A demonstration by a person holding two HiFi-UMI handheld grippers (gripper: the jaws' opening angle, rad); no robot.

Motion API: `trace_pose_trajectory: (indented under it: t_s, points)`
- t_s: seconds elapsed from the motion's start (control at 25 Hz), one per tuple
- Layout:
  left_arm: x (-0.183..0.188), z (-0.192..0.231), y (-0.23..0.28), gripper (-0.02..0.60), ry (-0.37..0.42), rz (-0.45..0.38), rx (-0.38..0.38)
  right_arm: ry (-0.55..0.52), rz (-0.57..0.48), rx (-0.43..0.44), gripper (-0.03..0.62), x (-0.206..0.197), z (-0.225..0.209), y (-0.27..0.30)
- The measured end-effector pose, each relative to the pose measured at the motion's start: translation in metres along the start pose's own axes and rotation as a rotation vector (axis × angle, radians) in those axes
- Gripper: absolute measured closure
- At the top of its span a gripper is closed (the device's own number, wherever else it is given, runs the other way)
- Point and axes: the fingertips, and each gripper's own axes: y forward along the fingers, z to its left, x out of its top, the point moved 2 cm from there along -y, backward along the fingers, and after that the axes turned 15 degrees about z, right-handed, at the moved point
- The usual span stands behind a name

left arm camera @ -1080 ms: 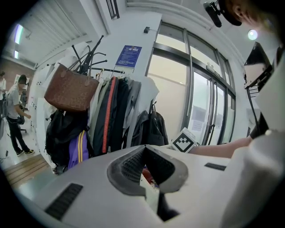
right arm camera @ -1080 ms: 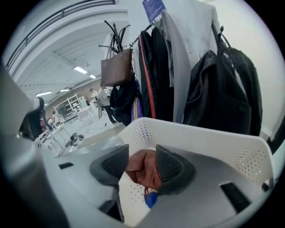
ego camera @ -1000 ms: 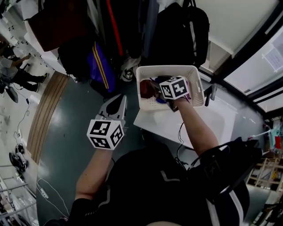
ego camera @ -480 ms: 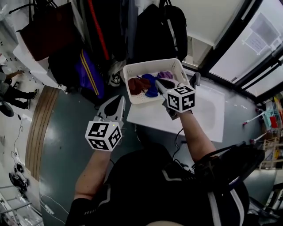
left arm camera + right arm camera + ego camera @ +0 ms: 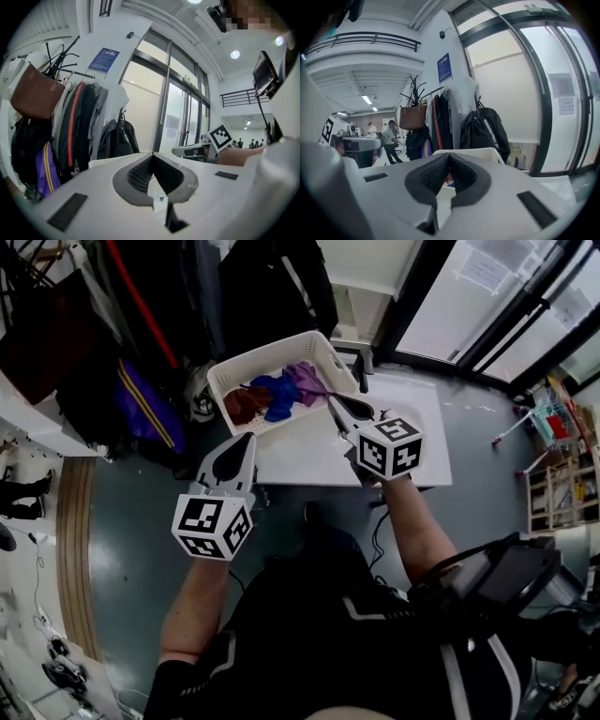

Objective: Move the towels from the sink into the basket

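The towels are laid in the basket; none is seen in the sink. The left gripper is clenched empty; the right gripper was just closed on nothing.

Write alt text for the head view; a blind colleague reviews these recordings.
A white basket on a white counter holds dark red, blue and purple towels. The right gripper, its jaws just closed on nothing, is by the basket's right rim; the left gripper, jaws shut and empty, is over the grey floor.
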Motion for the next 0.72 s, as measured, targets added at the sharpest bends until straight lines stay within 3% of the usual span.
trace_pose_trajectory:
  t_s: [0.32, 0.48, 0.72]
  points:
    - [0.009, -0.028, 0.031, 0.575, 0.041, -0.013, 0.034, 0.032, -0.089, -0.074, 0.586, -0.014, -0.044, -0.046]
    - [0.018, -0.035, 0.055, 0.575, 0.017, -0.018, 0.029, 0.043, -0.123, -0.132, 0.586, -0.014, -0.073, -0.065]
    - [0.028, -0.06, 0.088, 0.575, 0.027, -0.009, 0.028, 0.09, -0.116, -0.18, 0.586, -0.03, -0.124, -0.09]
